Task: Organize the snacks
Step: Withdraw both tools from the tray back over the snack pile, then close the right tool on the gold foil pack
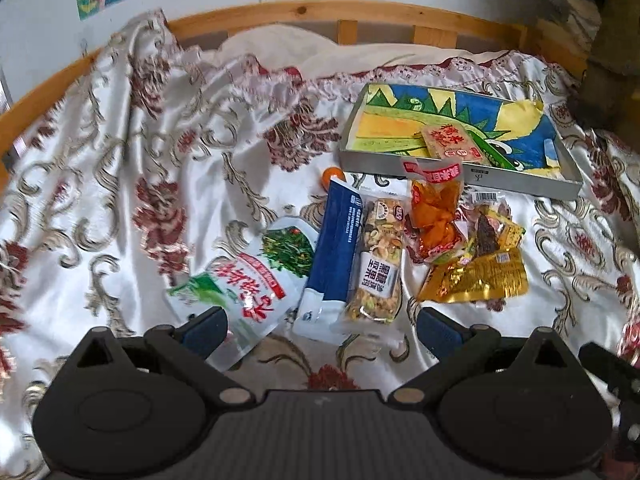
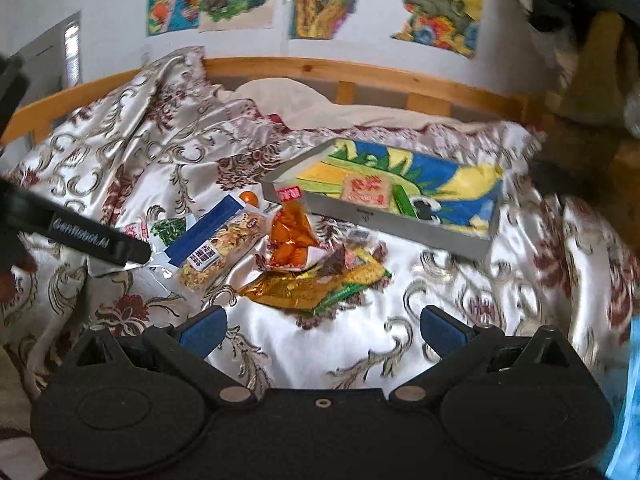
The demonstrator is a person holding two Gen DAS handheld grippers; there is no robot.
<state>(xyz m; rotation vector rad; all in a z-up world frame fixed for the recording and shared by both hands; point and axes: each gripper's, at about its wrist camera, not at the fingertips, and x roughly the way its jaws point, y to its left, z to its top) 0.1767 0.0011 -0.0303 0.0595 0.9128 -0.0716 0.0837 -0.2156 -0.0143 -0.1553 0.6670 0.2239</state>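
Snack packets lie in a loose pile on the patterned satin bedspread. From the left: a white and green packet (image 1: 240, 284), a blue wrapper (image 1: 334, 256), a nut bar (image 1: 378, 260), an orange packet (image 1: 434, 216) and a gold packet (image 1: 476, 280). A small orange ball (image 1: 332, 174) sits behind them. Beyond the pile stands a shallow grey tray (image 1: 480, 178) with a colourful lining and one pinkish packet (image 1: 452, 142) inside. My left gripper (image 1: 320, 326) is open just short of the blue wrapper and nut bar. My right gripper (image 2: 320, 326) is open over bare cloth, near the gold packet (image 2: 304, 292). The tray (image 2: 400, 230) lies ahead of it.
A wooden bed rail (image 1: 312, 10) runs along the back under a wall with bright posters. The left gripper's black body (image 2: 92, 240) reaches in from the left in the right wrist view. Dark and tan bulky items (image 2: 592, 80) sit at the far right.
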